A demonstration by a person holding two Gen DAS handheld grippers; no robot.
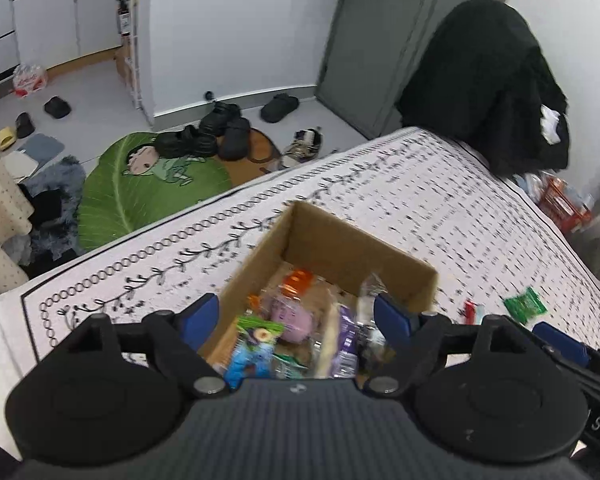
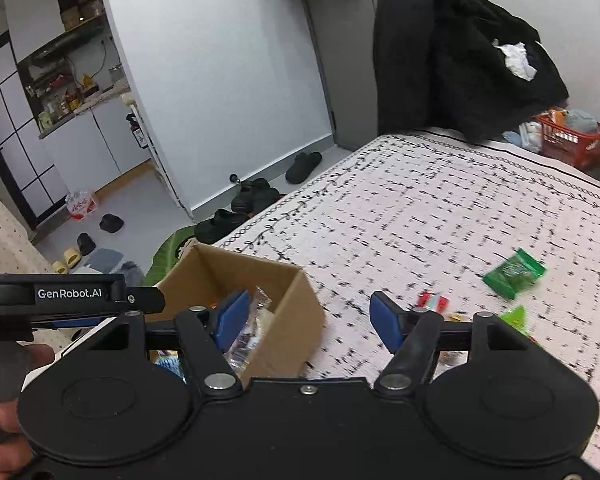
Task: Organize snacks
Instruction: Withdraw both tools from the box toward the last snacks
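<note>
Fingers of left gripper (image 1: 296, 318) and right gripper (image 2: 306, 314) stood apart, empty, over the cardboard box (image 1: 364, 250); the green packet (image 2: 514, 273) on the bed wanted fetching next

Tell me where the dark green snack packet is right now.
The dark green snack packet lies on the patterned tablecloth, outside and right of the cardboard box, just beyond a small red wrapper; the left wrist view shows it too.
</note>
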